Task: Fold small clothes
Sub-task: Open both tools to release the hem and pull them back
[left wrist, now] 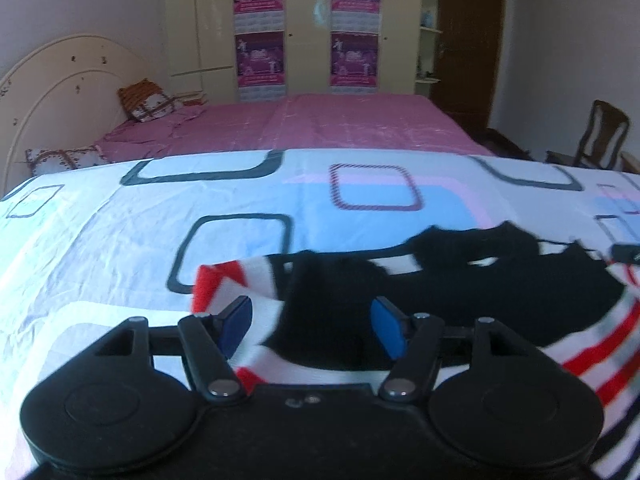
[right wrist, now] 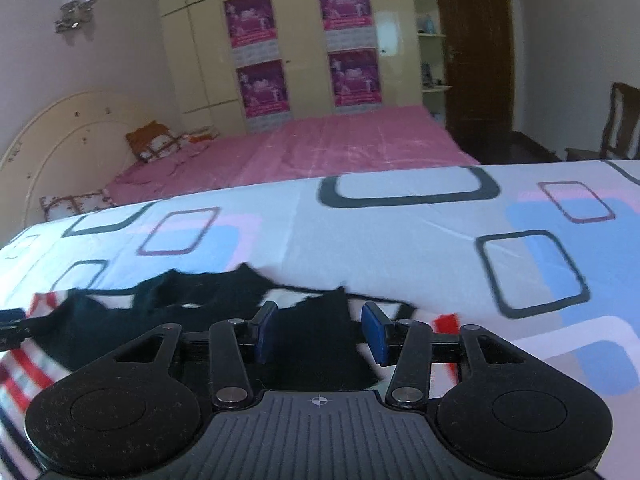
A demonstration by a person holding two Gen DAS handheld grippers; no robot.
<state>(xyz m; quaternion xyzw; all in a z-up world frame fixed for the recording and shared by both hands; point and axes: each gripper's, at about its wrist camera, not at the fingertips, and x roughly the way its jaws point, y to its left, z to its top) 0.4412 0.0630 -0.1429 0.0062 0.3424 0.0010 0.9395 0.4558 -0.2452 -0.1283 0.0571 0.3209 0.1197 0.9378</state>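
Note:
A small garment, black on top with red and white stripes, (left wrist: 460,300) lies flat on a bed covered with a white sheet printed with squares (left wrist: 120,240). My left gripper (left wrist: 312,326) is open just above the garment's left part, its blue pads (left wrist: 236,324) on either side of black and striped cloth. In the right wrist view the same garment (right wrist: 192,312) lies at the lower left. My right gripper (right wrist: 322,334) is open over the garment's right black part, pads (right wrist: 376,334) apart. The tip of the other gripper (left wrist: 626,254) shows at the right edge.
A second bed with a pink sheet (left wrist: 340,124) and pillows (left wrist: 148,100) stands behind. A cream wardrobe with purple posters (left wrist: 308,24) fills the back wall. A wooden chair (left wrist: 600,136) stands at the right, near a dark door (right wrist: 472,52).

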